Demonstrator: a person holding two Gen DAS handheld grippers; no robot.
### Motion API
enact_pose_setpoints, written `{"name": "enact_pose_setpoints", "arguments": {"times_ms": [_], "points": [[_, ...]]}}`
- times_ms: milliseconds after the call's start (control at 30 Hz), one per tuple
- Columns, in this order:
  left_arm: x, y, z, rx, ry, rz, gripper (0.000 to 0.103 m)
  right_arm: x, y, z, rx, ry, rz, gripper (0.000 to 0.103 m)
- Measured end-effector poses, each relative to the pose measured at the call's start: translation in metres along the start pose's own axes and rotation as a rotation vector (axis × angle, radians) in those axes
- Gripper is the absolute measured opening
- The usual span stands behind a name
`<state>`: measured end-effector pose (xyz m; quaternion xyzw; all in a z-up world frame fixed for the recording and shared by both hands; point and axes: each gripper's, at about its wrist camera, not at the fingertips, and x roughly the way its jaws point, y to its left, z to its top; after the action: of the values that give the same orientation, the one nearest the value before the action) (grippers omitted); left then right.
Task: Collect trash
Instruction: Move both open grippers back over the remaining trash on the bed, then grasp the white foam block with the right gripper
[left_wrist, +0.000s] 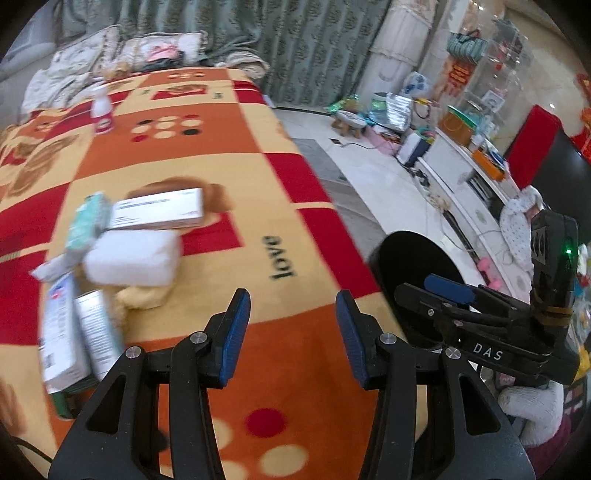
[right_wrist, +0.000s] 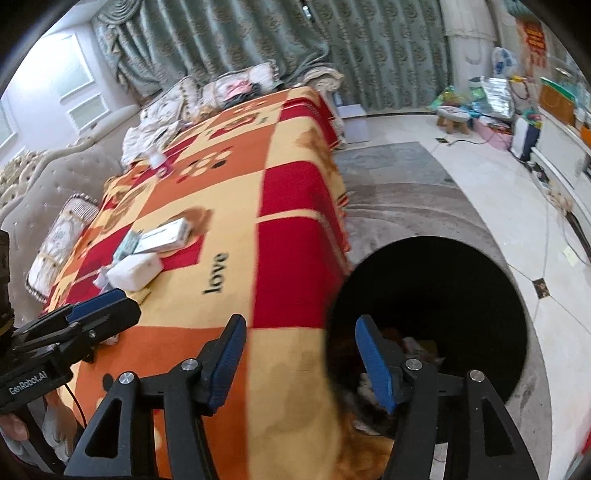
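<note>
A: Where is the trash?

B: In the left wrist view a heap lies at centre left on the tabletop's checked blanket (left_wrist: 229, 155): a white foam block (left_wrist: 133, 258), a long white carton (left_wrist: 159, 210) touching its upper edge, a pale green packet (left_wrist: 88, 221) to the left, and two upright-lying boxes (left_wrist: 77, 332) lower left. Their print is too blurred to read. The right wrist view shows the same heap at middle left.

A: And the bin?

B: A black bin (right_wrist: 439, 295) stands on the floor just beside the blanket's edge, right of centre; some scraps lie inside, dim.

A: The jaws?

B: The left gripper (left_wrist: 291, 332) hovers over bare blanket, jaws moderately apart, nothing between them. The right gripper (right_wrist: 299, 358) straddles the blanket's edge and the bin's rim, jaws wide and empty.

A: Any writing?

B: "love" is woven into the blanket. In the left view the right gripper's body reads "DAS"; in the right view the left gripper's reads "GenRobot.AI".

A: Anything else around?

B: A pink-labelled spray bottle (left_wrist: 101, 107) stands alone at upper left, well apart from the heap. Green curtains (right_wrist: 258, 48) hang behind, and a small stool (left_wrist: 349, 122) sits on the floor among clutter.
</note>
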<state>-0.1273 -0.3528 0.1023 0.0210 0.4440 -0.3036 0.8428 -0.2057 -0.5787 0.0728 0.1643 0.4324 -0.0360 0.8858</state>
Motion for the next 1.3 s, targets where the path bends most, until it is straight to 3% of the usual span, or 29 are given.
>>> {"name": "enact_pose_setpoints", "arguments": {"times_ms": [600, 833, 1033, 1300], "points": [[-0.064, 0.14, -0.049, -0.205, -0.017, 0.198, 0.046, 0.058, 0.127, -0.006, -0.195, 0.108, 0.16, 0.065], [-0.062, 0.164, -0.046, -0.271, -0.015, 0.192, 0.046, 0.076, 0.163, 0.009, -0.252, 0.11, 0.192, 0.069], [-0.049, 0.174, -0.035, -0.312, 0.005, 0.175, 0.046, 0.097, 0.188, 0.033, -0.309, 0.11, 0.196, 0.078], [-0.03, 0.181, -0.026, -0.35, 0.038, 0.157, 0.047, 0.129, 0.208, 0.054, -0.26, 0.142, 0.201, 0.086]]}}
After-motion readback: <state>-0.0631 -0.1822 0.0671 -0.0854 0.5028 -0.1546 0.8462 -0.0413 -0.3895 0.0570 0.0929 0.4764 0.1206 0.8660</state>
